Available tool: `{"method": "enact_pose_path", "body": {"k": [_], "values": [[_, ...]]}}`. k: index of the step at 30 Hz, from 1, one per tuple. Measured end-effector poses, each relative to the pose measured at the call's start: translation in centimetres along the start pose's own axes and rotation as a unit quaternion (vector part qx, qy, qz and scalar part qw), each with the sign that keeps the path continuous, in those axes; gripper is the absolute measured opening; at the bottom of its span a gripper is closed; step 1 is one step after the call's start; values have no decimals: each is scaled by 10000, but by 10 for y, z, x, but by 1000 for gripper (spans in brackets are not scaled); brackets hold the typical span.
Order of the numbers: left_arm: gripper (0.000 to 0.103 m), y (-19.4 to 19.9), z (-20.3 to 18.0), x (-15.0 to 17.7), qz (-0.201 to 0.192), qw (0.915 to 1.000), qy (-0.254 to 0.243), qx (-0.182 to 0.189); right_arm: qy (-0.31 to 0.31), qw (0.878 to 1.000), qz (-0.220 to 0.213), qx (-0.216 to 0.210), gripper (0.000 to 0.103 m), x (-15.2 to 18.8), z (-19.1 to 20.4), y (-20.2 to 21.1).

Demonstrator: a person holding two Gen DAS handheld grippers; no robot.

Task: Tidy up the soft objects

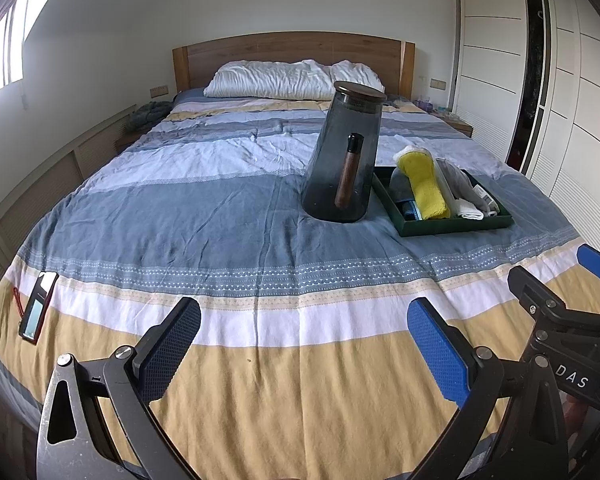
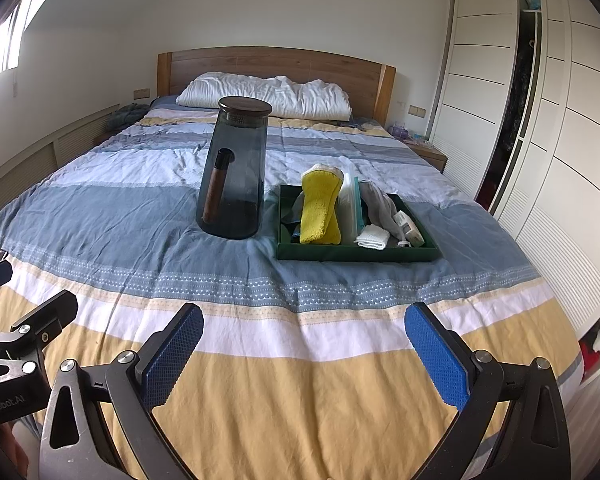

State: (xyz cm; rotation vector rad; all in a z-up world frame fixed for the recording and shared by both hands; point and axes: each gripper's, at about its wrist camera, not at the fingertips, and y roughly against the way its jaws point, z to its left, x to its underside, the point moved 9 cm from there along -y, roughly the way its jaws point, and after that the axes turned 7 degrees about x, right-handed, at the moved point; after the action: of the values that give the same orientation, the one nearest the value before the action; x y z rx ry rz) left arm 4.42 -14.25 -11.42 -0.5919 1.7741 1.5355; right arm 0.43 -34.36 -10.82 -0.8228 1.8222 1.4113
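With both the left tongs (image 1: 304, 344) and right tongs (image 2: 304, 344) released above the bed (image 2: 260, 380), reach for the yellow cloth (image 2: 320, 212) in the green tray (image 2: 356, 254), steering clear of the glass jug (image 2: 236, 172).

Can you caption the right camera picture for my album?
Open right gripper faces a smoky glass jug beside a green tray of cloths.
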Motion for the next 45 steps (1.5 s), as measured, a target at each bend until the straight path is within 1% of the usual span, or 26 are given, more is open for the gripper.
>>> {"method": "enact_pose_path", "body": {"k": [45], "values": [[101, 2, -3, 2, -28, 10000, -24, 4, 14, 10000, -8, 4, 103, -1, 0, 2]]}}
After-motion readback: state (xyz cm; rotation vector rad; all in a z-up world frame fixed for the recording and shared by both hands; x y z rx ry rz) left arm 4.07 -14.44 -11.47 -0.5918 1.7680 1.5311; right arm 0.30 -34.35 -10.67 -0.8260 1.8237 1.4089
